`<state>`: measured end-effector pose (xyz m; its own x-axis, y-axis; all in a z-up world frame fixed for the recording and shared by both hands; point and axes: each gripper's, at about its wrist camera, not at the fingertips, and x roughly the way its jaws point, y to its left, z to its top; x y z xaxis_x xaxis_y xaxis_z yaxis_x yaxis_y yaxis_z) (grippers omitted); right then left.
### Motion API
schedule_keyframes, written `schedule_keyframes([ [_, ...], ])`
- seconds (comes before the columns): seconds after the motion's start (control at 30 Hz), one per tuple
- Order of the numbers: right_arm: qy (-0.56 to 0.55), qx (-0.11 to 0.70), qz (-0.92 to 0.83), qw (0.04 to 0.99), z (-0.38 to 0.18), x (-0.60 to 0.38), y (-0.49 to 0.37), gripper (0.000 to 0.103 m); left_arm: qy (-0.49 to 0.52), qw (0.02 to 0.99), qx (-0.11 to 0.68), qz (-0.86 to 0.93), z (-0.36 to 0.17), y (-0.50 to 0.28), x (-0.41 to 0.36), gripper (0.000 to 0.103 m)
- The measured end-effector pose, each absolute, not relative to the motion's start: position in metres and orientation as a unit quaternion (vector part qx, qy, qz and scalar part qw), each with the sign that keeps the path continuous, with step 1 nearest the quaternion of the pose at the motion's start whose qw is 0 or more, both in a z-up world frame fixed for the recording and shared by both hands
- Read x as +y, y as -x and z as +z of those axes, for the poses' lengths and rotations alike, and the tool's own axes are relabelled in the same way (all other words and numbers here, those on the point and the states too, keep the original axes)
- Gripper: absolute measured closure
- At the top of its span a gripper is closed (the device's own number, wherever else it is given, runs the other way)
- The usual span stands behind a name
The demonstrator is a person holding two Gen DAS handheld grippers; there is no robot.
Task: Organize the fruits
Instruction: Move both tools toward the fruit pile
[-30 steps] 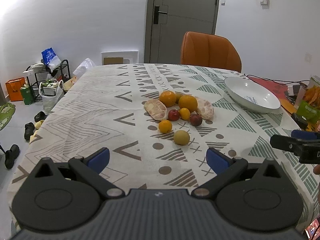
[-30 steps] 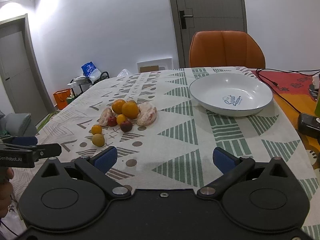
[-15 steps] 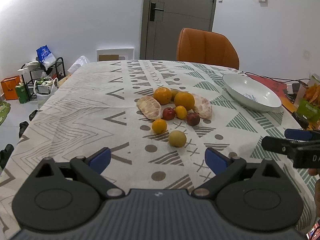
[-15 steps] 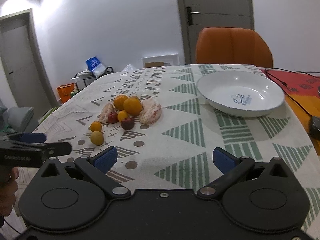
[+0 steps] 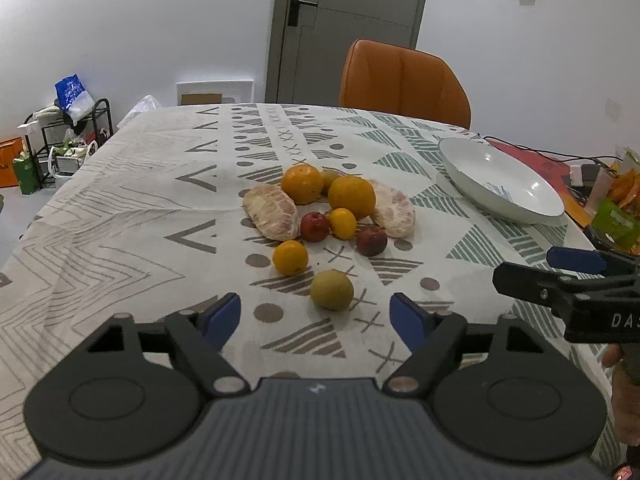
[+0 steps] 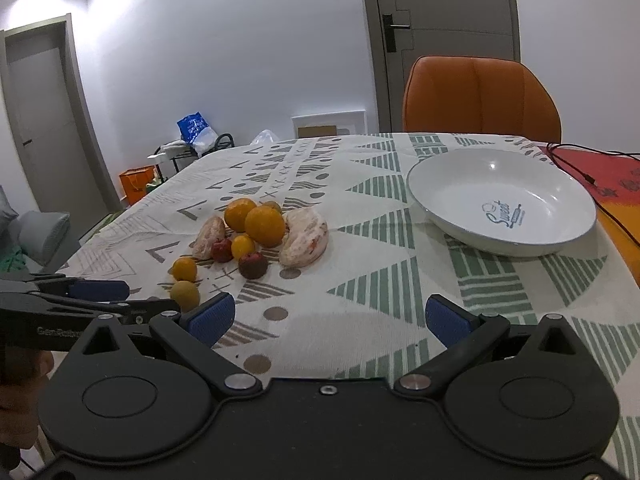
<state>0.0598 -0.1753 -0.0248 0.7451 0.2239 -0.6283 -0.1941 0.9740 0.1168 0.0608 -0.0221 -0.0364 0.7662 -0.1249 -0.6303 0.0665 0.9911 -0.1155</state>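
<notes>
A cluster of fruit lies on the patterned tablecloth: two large oranges (image 5: 351,197) (image 6: 264,226), two peeled pomelo pieces (image 5: 271,217) (image 6: 303,236), two dark red fruits (image 5: 371,241) (image 6: 253,265), small yellow-orange fruits (image 5: 290,257) (image 6: 184,269) and a greenish-yellow fruit (image 5: 332,290) (image 6: 185,294). A white bowl (image 5: 500,184) (image 6: 500,200) stands empty to their right. My left gripper (image 5: 315,316) is open just short of the greenish fruit, holding nothing. My right gripper (image 6: 327,314) is open over bare cloth between fruit and bowl.
An orange chair (image 5: 404,82) (image 6: 480,98) stands at the table's far side before a grey door (image 5: 348,28). Cables, a snack bag (image 5: 618,208) and red cloth lie at the right edge. A shelf rack (image 5: 64,136) with bags stands on the floor at left.
Both grippers have moved forward over the table, so the fruit and bowl look nearer. The left gripper now sits close to the greenish fruit. Jaws stay open; nothing was grasped.
</notes>
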Motion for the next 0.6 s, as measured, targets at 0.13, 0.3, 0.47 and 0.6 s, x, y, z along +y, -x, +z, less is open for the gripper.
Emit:
schedule_keyframes([
  [0.13, -0.015, 0.339, 0.108, 0.934, -0.026, -0.175, -0.068, 0.0, 0.043, 0.936, 0.344, -0.054, -0.04, -0.071, -0.024, 0.041],
  [0.3, -0.019, 0.345, 0.114, 0.931, -0.03, -0.174, -0.077, 0.0, 0.051, 0.93, 0.36, -0.062, -0.046, -0.083, -0.025, 0.064],
  [0.47, -0.024, 0.351, 0.121, 0.928, -0.034, -0.173, -0.084, 0.0, 0.051, 0.93, 0.36, -0.065, -0.047, -0.09, -0.026, 0.072],
  [0.6, -0.027, 0.354, 0.135, 0.925, -0.037, -0.169, -0.09, 0.007, 0.058, 0.929, 0.36, -0.062, -0.047, -0.093, -0.022, 0.077],
])
